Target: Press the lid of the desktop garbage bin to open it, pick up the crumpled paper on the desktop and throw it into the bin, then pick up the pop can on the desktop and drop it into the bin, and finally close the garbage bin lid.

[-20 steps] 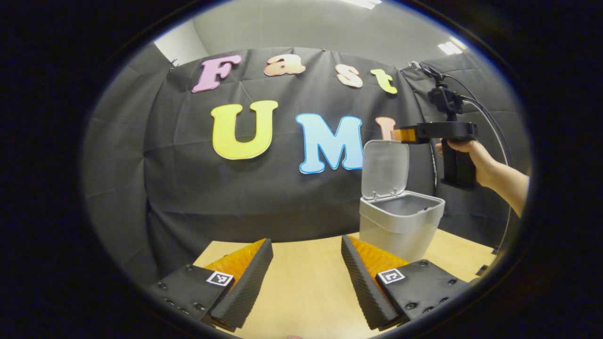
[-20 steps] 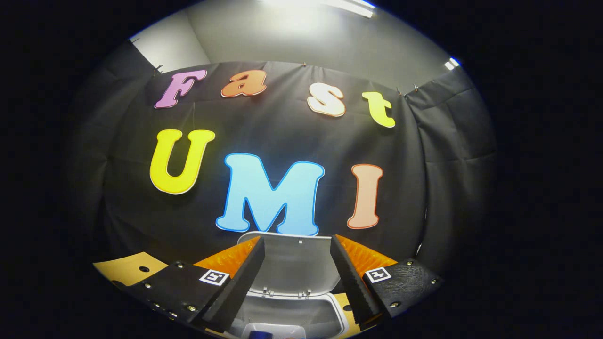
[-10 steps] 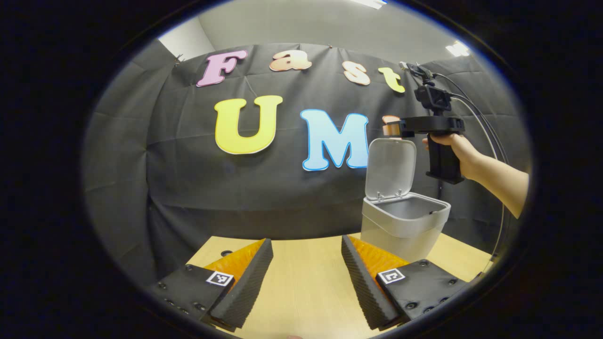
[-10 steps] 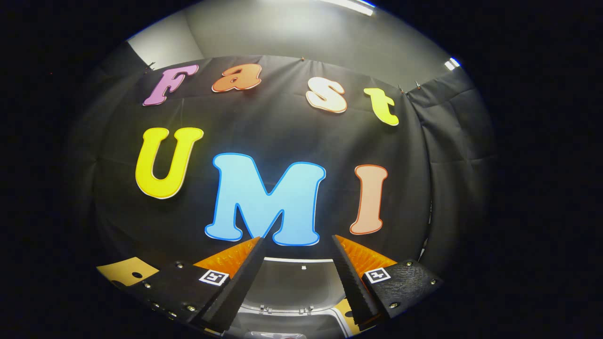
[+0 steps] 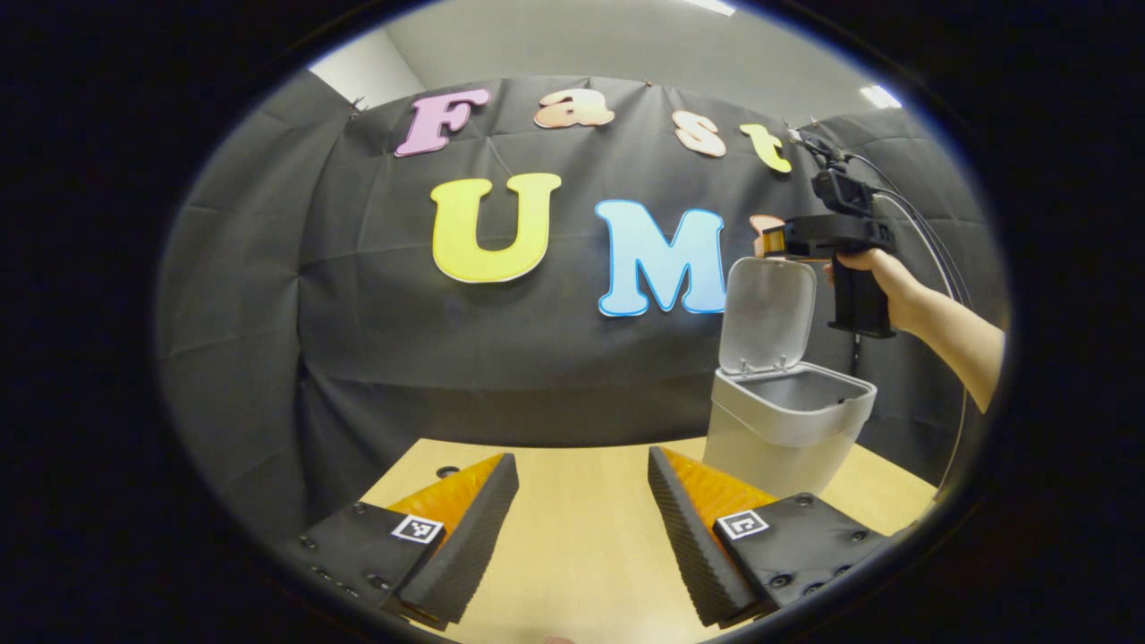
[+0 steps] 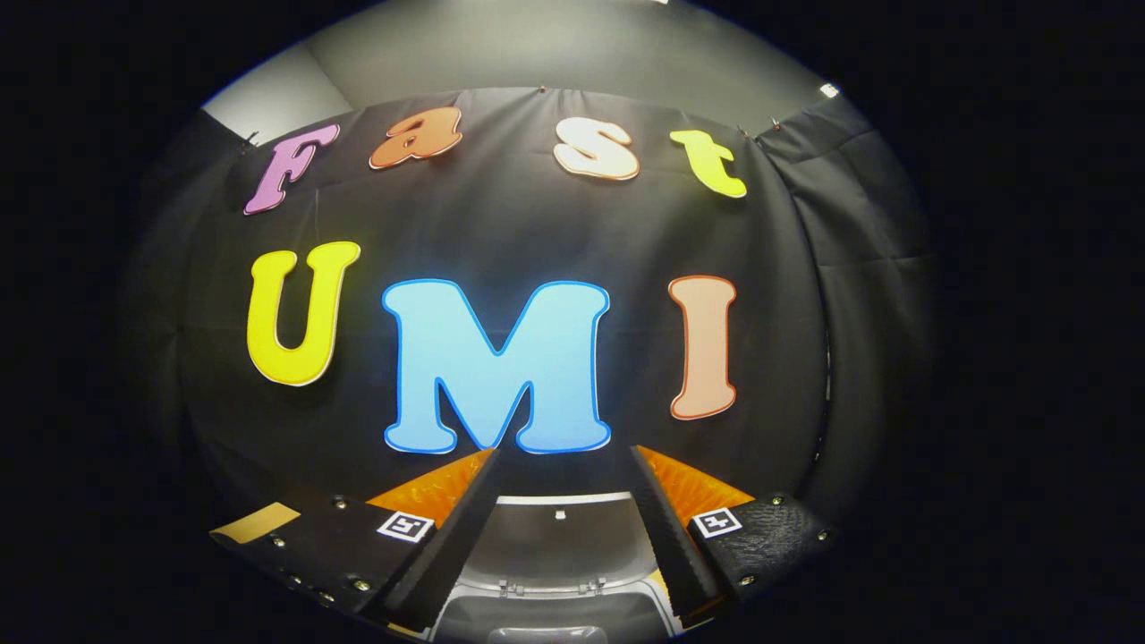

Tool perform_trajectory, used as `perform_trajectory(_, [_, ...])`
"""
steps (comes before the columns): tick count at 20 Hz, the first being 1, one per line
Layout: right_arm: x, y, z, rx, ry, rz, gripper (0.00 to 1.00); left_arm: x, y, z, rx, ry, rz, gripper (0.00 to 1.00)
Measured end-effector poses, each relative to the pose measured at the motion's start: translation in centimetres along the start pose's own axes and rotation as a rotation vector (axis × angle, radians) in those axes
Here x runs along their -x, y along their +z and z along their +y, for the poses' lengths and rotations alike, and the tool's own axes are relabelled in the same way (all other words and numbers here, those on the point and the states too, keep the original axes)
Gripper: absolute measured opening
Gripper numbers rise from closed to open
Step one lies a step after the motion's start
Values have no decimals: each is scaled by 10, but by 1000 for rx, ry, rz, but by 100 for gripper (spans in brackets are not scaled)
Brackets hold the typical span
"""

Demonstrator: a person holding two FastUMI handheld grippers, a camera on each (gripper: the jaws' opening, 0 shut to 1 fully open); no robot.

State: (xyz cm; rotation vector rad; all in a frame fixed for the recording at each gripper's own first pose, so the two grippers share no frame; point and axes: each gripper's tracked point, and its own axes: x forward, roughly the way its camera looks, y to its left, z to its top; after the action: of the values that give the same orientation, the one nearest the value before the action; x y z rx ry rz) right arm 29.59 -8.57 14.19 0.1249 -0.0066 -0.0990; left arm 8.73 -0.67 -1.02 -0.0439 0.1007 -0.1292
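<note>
The grey desktop bin (image 5: 785,434) stands on the wooden table (image 5: 572,546) at the right of the left gripper view, its lid (image 5: 767,315) raised upright. A hand holds my right gripper (image 5: 769,241) just above the lid's top edge. In the right gripper view that gripper (image 6: 564,456) is open, nothing between its fingers, with the lid (image 6: 559,541) directly below and ahead. My left gripper (image 5: 581,465) hovers open over the table, left of the bin, holding nothing. The bin's inside is not visible enough to tell its contents.
Black cloth walls close off the back and sides of the table. A small hole (image 5: 446,471) marks the tabletop near its far left edge. Cables (image 5: 921,224) trail from the right gripper's handle.
The right gripper has risen and moved toward the lid's top edge, so the lid sits lower in its view. The left gripper has turned slightly left; the bin shifted right in its view.
</note>
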Motion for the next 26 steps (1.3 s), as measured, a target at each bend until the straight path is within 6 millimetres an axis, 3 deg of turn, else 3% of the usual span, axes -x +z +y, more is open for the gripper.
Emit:
perform_trajectory(1, [2,-2,0,-17,7,10,90,0,1,0,1,0,-3,95])
perform_trajectory(8, [41,-15,-2,1,26,8,90,7,2,-5,11,9,-32,95])
perform_trajectory(17, [110,-81,-6,-8,51,107,90,29,-3,-17,7,31,-31,100])
perform_trajectory(19, [117,-101,-6,-11,55,149,90,35,-5,-22,2,31,-31,100])
perform_trajectory(20, [119,-109,-5,-10,59,166,90,37,-4,-24,0,34,-30,95])
perform_trajectory(21, [119,-116,-5,-9,62,170,90,39,-5,-25,-1,35,-31,100])
perform_trajectory(23, [119,-131,-5,-5,62,187,90,43,-6,-26,-3,43,-30,95])
perform_trajectory(24, [118,-139,-4,-7,64,192,90,45,-5,-26,-4,47,-32,100])
perform_trajectory(26, [117,-150,-3,-8,64,185,90,49,-3,-26,-10,58,-35,100])
